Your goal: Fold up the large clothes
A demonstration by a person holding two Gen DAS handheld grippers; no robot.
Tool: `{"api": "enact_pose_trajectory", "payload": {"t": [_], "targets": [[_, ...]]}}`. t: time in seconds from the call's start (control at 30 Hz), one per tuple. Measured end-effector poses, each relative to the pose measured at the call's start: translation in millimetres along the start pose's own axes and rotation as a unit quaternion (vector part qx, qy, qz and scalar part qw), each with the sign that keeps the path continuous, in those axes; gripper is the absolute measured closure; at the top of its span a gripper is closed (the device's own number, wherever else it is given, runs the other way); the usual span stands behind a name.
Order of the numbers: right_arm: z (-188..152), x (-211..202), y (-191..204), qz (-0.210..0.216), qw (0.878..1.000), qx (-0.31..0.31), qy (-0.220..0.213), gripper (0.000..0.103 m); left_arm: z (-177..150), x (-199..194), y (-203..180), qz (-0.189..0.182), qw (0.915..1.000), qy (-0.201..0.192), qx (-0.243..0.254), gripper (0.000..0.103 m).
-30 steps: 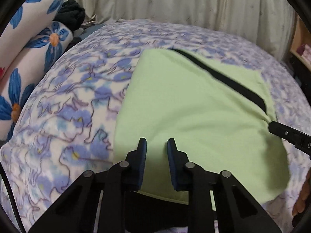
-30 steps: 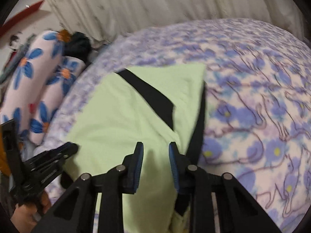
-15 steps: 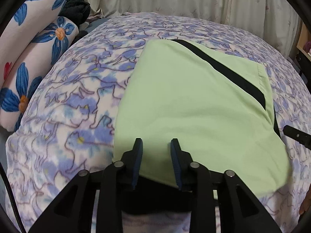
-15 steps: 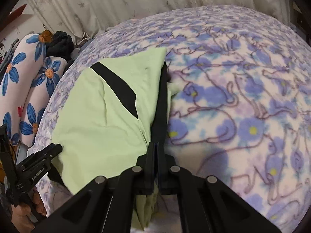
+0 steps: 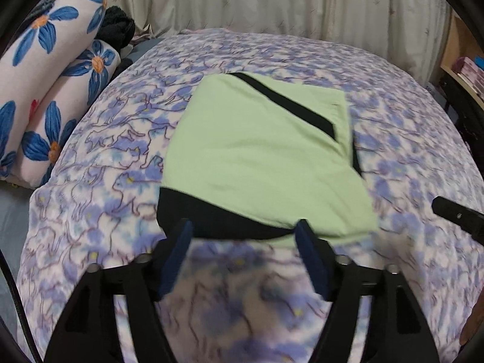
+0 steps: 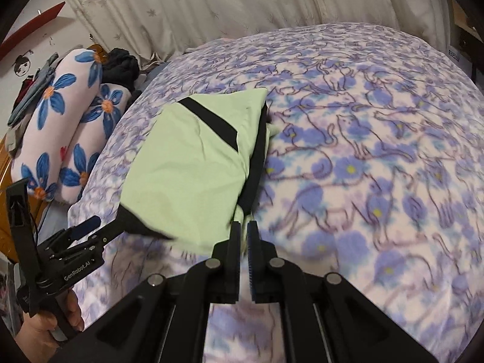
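Note:
A light green garment with black trim (image 5: 260,157) lies folded flat on the bed, its black hem toward me. It also shows in the right wrist view (image 6: 193,163). My left gripper (image 5: 243,231) is wide open and empty, just short of the black hem. My right gripper (image 6: 244,230) has its jaws nearly closed with a thin gap, at the garment's near right corner; no cloth shows between the fingers. The left gripper also shows at the left edge of the right wrist view (image 6: 81,233).
The bed is covered by a purple-and-white cat-print blanket (image 5: 408,139). Rolled flowered pillows (image 5: 51,90) and a dark bundle (image 5: 116,28) lie at the left. Curtains (image 5: 272,3) hang behind. A wooden shelf (image 5: 462,60) stands at the right.
Both grippers have pulled back from the garment toward me. The left gripper opened wide. The right gripper, shut on the garment's edge half a second ago, now shows a thin gap.

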State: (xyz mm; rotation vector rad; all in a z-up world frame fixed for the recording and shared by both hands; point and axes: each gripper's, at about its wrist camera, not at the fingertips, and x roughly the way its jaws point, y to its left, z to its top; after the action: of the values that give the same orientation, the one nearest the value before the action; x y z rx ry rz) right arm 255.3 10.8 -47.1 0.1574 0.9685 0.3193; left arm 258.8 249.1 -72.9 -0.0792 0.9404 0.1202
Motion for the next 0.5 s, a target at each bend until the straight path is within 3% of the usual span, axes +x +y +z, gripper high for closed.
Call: {"api": "enact_pose_trajectory", "payload": {"t": [0.2, 0.3, 0.37, 0.43, 0.5], "targets": [[-49, -41, -9, -0.016, 1.000, -0.004, 0.005, 0.099, -43, -47, -36, -0.017, 0.9998, 0.003, 0.014, 0.016], [-79, -60, -18, -0.026, 1.000, 0.001, 0.011, 0.095, -70, -66, -52, -0.043, 0.9989, 0.011, 0.011, 0.008], [-96, -72, -23, -0.034, 0.999, 0.000, 0.009, 0.087, -91, -77, -64, -0.053, 0.9984, 0.017, 0.012, 0.005], [-115, -86, -27, -0.040, 0.999, 0.002, 0.001, 0.069, -110, -87, -76, -0.056, 0.9980, 0.018, 0.021, 0.002], [-132, -100, -32, -0.035, 0.999, 0.008, -0.007, 0.061, -130, -98, -88, -0.058, 0.9979, 0.017, 0.022, 0.001]]}}
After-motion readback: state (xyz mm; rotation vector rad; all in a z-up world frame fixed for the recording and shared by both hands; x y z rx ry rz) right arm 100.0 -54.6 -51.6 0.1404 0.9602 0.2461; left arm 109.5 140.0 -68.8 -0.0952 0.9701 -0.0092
